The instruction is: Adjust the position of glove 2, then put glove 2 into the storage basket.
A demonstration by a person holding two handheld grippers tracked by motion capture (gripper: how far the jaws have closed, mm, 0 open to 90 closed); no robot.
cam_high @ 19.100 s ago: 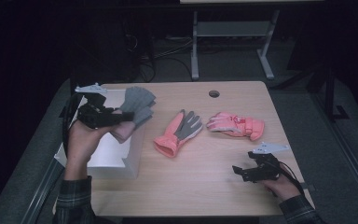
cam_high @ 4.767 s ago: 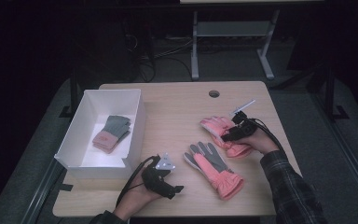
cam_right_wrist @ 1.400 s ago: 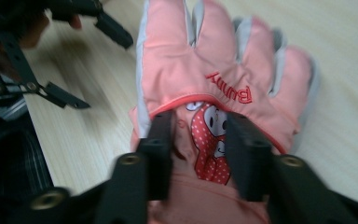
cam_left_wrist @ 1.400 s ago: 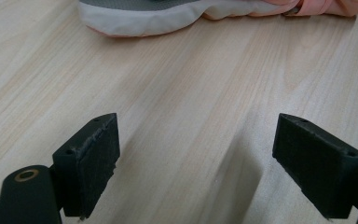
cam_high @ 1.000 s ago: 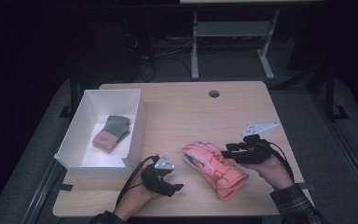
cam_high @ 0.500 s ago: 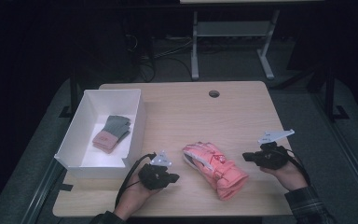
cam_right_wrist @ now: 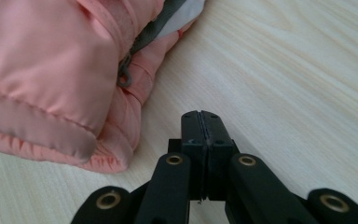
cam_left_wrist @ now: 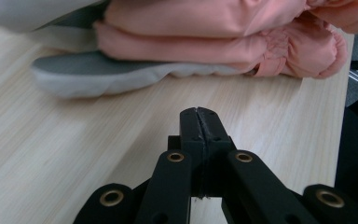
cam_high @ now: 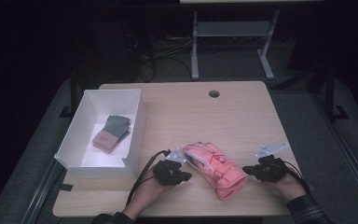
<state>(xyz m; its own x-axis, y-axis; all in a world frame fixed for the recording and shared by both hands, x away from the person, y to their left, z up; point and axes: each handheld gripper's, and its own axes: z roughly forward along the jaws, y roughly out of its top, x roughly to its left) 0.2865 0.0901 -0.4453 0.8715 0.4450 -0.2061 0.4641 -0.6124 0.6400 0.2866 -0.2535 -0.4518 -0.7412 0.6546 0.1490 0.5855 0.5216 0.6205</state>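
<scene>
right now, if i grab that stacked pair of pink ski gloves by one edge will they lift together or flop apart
The pink ski gloves look padded and soft, so they'd probably sag. They lie loosely stacked, so the lower one likely stays behind. The smooth shell may slip in the tongs.

Pink gloves [cam_high: 214, 168] lie stacked on the table [cam_high: 242, 116], right of the box [cam_high: 135, 135]. The left gripper [cam_high: 179, 168] sits just left of the gloves, the right gripper [cam_high: 254, 169] just right.

pink gloves [cam_left_wrist: 223, 37] cropped (top edge), near part blurred

Stacked ski gloves [cam_high: 214, 165] lie on the table [cam_high: 186, 112], right of the box [cam_high: 135, 135] holding mittens [cam_high: 112, 133].
</scene>
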